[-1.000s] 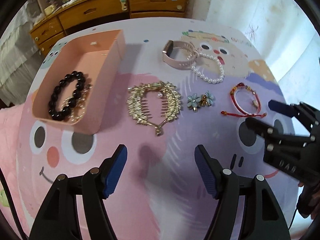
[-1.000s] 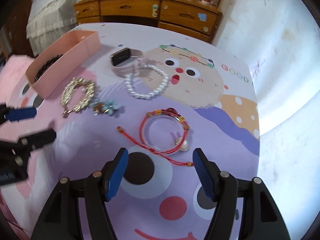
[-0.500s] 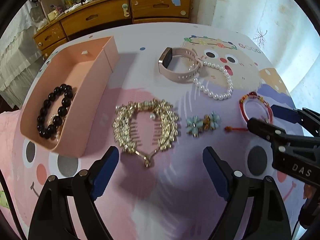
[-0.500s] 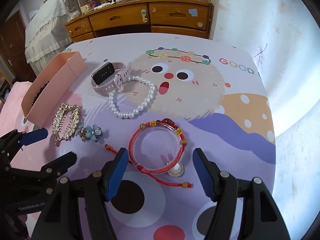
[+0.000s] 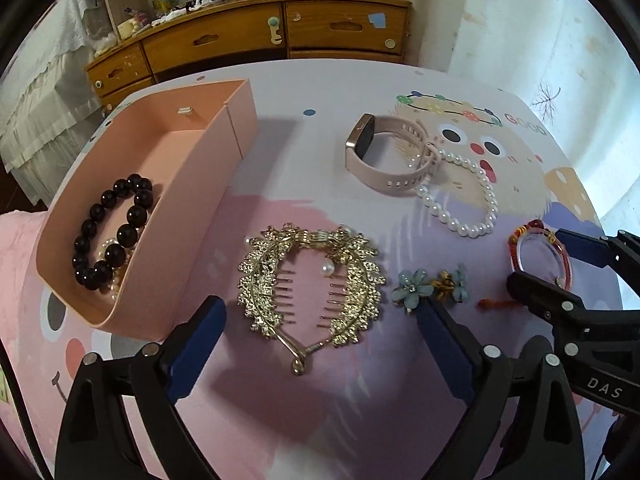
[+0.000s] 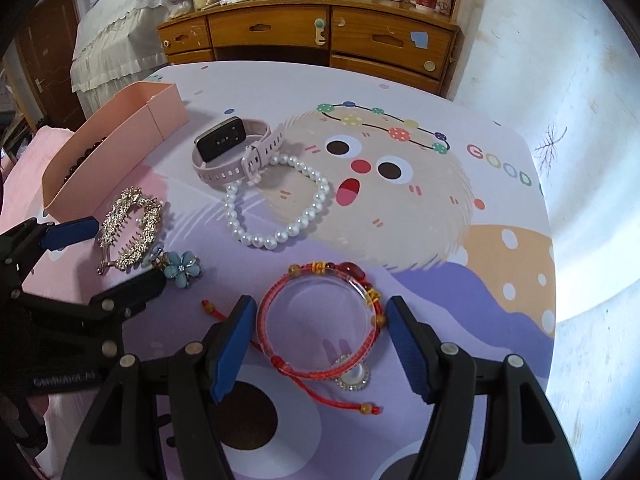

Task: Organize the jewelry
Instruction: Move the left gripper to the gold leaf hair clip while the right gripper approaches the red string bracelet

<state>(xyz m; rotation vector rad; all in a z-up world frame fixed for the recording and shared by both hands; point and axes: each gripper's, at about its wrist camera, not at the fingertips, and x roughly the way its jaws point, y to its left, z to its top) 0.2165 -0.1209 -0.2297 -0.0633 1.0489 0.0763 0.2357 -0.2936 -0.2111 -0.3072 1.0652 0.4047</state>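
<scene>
My left gripper (image 5: 320,332) is open, its jaws on either side of a gold hair comb (image 5: 310,280) lying on the table. A pink box (image 5: 200,168) at the left holds a black bead bracelet (image 5: 112,232). My right gripper (image 6: 320,332) is open, its jaws straddling a red cord bracelet (image 6: 320,316). A blue flower clip (image 5: 430,286), a pearl bracelet (image 6: 276,204) and a pink watch (image 6: 232,152) lie between. The right gripper also shows in the left wrist view (image 5: 548,268).
A cartoon-printed cloth (image 6: 400,200) covers the table. A wooden dresser (image 6: 320,36) stands beyond the far edge, a white wall (image 6: 560,80) at the right, and a bed (image 6: 116,40) at the far left.
Both grippers have moved forward and lower. The left one now straddles the gold comb, the right one straddles the red bracelet. Both stayed open.
</scene>
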